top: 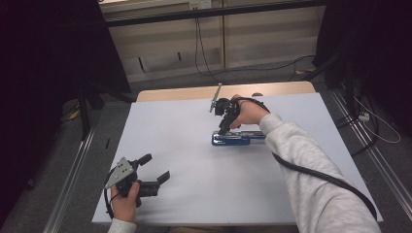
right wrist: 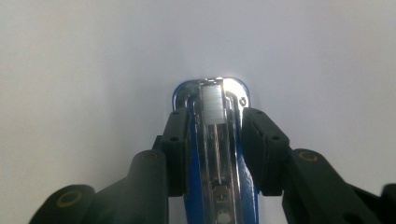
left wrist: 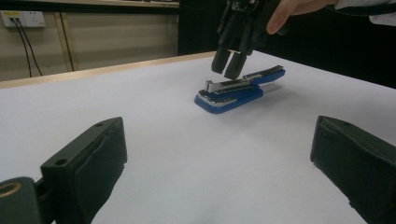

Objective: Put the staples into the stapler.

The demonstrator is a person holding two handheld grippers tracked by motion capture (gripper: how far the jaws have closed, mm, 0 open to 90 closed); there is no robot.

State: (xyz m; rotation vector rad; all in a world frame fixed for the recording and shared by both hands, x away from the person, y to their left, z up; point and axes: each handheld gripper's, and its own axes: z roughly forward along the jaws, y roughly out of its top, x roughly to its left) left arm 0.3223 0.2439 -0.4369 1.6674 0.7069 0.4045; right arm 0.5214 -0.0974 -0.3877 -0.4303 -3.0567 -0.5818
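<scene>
A white sheet covers most of the tabletop (top: 194,184), leaving a strip of pale wood bare along the far edge. Beyond it the room is dim: a grey floor, dark curtains at both sides, a low beige wall with black cables (top: 200,46) hanging down it, and a wall socket (left wrist: 22,18) in the left gripper view. A blue stapler (top: 232,139) lies flat on the sheet right of centre, toward the far side. Its top arm is swung open and back, baring the shiny metal magazine with a short block of staples (right wrist: 213,103) at the front end. The right gripper (top: 224,127), held in a hand (top: 250,112) with a light grey sleeve, points down over the stapler; in the right gripper view its jaws sit narrowly apart, one on each side of the magazine, close beside it, though I cannot tell whether they touch. The left gripper (top: 156,173) rests near the tabletop's near left corner, well apart from the stapler, its jaws spread wide with nothing between them.
</scene>
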